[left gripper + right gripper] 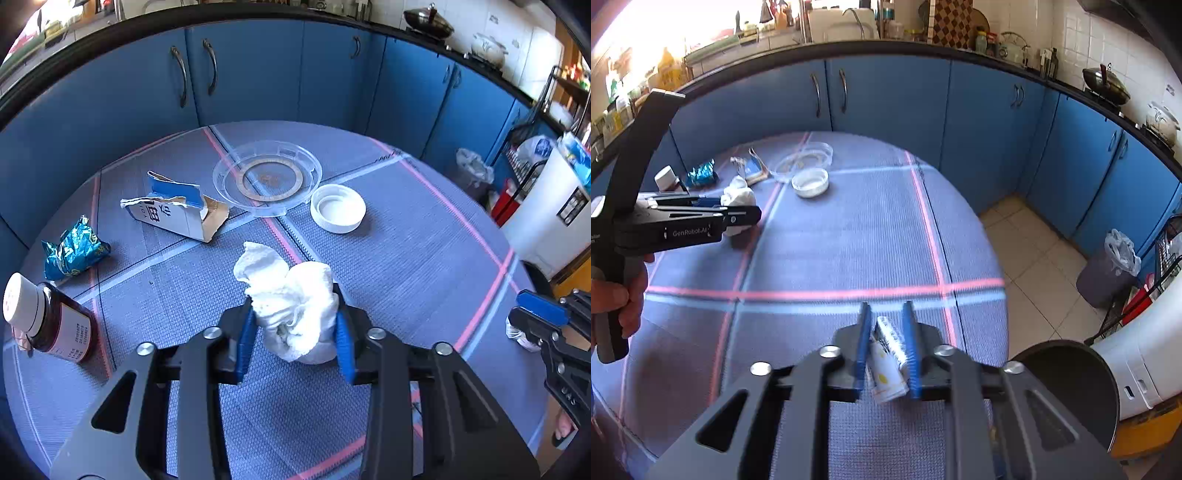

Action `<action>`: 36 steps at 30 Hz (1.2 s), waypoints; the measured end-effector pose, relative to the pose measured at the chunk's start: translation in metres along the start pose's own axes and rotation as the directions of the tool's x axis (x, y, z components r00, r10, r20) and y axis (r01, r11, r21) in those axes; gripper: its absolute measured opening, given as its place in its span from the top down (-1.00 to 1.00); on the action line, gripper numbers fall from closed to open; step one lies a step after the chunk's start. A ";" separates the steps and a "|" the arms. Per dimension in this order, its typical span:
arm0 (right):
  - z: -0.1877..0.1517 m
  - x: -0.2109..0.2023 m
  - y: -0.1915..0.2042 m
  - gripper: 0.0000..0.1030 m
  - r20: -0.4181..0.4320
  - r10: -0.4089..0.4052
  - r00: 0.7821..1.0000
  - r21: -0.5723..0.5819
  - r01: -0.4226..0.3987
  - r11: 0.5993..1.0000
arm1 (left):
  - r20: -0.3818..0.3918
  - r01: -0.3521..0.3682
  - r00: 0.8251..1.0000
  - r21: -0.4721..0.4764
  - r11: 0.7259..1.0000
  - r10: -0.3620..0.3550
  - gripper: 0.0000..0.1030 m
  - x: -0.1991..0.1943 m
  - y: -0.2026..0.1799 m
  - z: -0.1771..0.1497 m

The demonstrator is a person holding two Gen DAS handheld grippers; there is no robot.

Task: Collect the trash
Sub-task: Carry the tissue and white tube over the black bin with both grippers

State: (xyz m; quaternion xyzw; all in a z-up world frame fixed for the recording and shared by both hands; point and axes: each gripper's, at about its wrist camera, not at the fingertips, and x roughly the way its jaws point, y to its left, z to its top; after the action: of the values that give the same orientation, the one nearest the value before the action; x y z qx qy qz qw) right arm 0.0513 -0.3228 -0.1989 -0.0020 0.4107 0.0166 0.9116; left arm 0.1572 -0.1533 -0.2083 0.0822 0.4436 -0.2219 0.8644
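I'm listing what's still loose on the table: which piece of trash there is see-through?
The clear plastic dish, lying beside the white cap; the tablecloth stripes show through it. The torn carton, blue wrapper and cap are opaque.

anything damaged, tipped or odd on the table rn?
Yes. The carton left of the clear plastic dish is torn open, its brown inside showing. The brown bottle at the table's left edge lies on its side. A loose white cap sits open side up, off any container.
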 end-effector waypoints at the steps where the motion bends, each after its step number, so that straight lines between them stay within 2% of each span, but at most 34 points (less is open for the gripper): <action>1: 0.002 -0.002 0.000 0.89 0.009 0.001 1.000 0.000 -0.001 1.000 | 0.011 0.002 1.000 0.003 1.000 -0.002 0.35 -0.004 0.000 0.000; 13: 0.004 -0.042 -0.008 0.90 0.090 0.004 0.996 -0.003 -0.004 1.000 | 0.112 0.036 0.993 0.068 0.997 -0.043 0.38 -0.051 -0.035 0.012; 20: -0.001 -0.065 -0.013 0.90 0.133 0.005 0.991 -0.010 -0.004 1.000 | 0.130 0.043 0.990 0.095 0.995 -0.056 0.38 -0.063 -0.053 0.012; 36: -0.007 -0.112 -0.064 0.90 0.186 -0.139 0.973 0.051 0.131 0.990 | 0.163 0.114 0.974 0.248 0.962 -0.158 0.38 -0.087 -0.147 0.022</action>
State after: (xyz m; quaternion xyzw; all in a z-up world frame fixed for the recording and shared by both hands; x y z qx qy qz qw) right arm -0.0263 -0.3899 -0.1202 -0.0110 0.3214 -0.0531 0.9454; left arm 0.0620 -0.2638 -0.1177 0.1336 0.3379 -0.3389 0.8678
